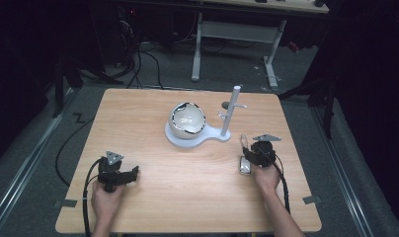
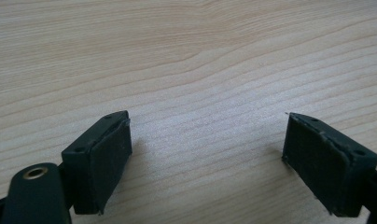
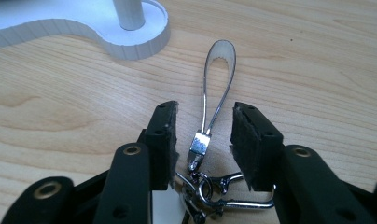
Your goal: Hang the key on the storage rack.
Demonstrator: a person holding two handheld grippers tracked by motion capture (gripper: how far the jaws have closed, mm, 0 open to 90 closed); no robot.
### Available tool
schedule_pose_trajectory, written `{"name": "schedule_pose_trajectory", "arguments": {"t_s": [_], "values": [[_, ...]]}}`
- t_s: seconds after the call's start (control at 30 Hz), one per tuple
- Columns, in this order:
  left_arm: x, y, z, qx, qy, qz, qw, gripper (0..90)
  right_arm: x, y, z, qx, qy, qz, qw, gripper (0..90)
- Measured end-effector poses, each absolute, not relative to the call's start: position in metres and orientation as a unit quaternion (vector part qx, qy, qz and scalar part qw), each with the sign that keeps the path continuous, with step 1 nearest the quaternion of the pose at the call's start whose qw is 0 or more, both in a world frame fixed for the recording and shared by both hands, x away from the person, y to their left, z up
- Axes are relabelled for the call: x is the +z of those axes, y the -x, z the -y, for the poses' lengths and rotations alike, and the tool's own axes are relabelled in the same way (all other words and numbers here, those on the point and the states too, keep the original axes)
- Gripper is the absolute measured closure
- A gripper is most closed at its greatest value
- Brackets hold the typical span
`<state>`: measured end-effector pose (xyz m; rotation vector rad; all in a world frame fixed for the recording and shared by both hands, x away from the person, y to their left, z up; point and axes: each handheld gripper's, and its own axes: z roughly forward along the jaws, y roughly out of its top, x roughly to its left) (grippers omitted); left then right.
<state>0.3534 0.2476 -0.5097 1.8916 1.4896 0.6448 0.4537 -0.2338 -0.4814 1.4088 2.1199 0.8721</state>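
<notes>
A keychain (image 3: 218, 70) lies on the wooden table, with a pale strap loop, a metal clasp and silver rings (image 3: 210, 189). My right gripper (image 3: 203, 116) stands over it with the strap and clasp between its two black pads (image 3: 165, 140); neither pad touches them. In the high view the keychain (image 1: 244, 165) lies at the right, beside the right gripper (image 1: 248, 149). My left gripper (image 2: 207, 135) is open over bare wood, at the front left of the table (image 1: 131, 174).
A white stand (image 1: 226, 133) with an upright post (image 1: 232, 111) and side pegs sits mid-table, just beyond the keychain. A round white bowl (image 1: 187, 120) rests on its wide end. The stand's base rim (image 3: 130, 46) lies close ahead of the right jaws.
</notes>
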Motion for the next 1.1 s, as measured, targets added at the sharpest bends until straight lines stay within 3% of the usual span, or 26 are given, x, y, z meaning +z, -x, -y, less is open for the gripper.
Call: {"name": "schedule_pose_trajectory", "arguments": {"t_s": [0.47,1.1], "values": [[-0.51,-0.353,-0.248,0.245,-0.72,-0.566,0.319,15.9,-0.492,-0.459,0.234,0.298,-0.513,-0.778,0.206,80.9],[-0.51,-0.353,-0.248,0.245,-0.72,-0.566,0.319,15.9,-0.479,-0.449,0.24,0.328,-0.496,-0.775,0.213,81.6]]}}
